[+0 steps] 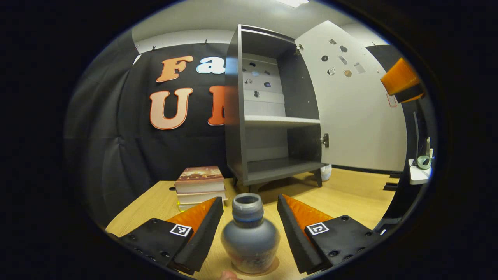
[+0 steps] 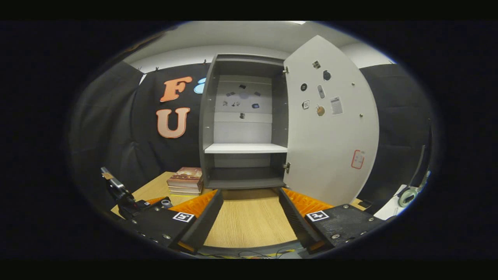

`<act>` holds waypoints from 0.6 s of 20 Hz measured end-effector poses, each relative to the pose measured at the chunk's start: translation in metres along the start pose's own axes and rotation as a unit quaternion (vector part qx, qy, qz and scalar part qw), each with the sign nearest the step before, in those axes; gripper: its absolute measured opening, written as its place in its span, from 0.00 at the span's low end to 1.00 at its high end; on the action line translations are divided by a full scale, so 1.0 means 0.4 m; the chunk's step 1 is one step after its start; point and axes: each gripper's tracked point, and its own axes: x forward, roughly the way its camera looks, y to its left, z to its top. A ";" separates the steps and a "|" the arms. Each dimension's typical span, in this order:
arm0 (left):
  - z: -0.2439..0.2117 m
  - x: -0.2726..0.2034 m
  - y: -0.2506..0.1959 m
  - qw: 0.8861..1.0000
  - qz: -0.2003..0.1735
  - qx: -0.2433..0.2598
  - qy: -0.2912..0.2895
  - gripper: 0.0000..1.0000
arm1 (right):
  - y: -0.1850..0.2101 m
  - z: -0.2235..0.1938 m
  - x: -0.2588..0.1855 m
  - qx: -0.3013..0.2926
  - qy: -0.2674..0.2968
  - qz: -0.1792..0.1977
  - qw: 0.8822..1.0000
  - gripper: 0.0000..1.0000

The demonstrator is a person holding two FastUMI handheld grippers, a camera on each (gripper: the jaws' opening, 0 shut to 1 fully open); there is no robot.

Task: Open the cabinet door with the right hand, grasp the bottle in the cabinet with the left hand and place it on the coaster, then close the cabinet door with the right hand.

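The left gripper (image 1: 249, 229) is held low and level with its two wedge-shaped fingers (image 1: 202, 233) spread wide, gaps showing on both sides of what stands between them, so neither finger presses on anything. The right gripper (image 2: 249, 221) is likewise held low and level, its two fingers (image 2: 297, 221) parted with nothing between them. In the left gripper view, the right gripper's tip shows raised at the upper right edge.

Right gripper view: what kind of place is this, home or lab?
Likely a staged recording booth, not a home: black cloth wall behind, a lone small cabinet with its door open standing on a wooden table, and books stacked beside it.
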 end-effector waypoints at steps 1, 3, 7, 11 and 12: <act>0.031 0.005 -0.003 1.000 0.000 -0.001 -0.003 0.92 | -0.014 0.008 -0.008 0.000 0.001 -0.005 1.000 0.89; 0.087 0.009 -0.019 1.000 -0.007 -0.007 -0.008 0.92 | -0.055 0.038 -0.019 -0.006 -0.005 -0.025 1.000 0.90; 0.179 0.008 -0.060 0.999 -0.032 -0.016 -0.004 0.92 | -0.153 0.093 -0.048 -0.022 -0.009 -0.082 0.996 0.92; 0.280 -0.002 -0.060 1.000 -0.011 -0.021 -0.006 0.92 | -0.271 0.175 -0.080 -0.015 -0.045 -0.116 0.992 0.93; 0.302 -0.005 -0.059 1.000 0.000 -0.018 -0.006 0.92 | -0.312 0.188 -0.081 -0.015 -0.051 -0.126 0.991 0.93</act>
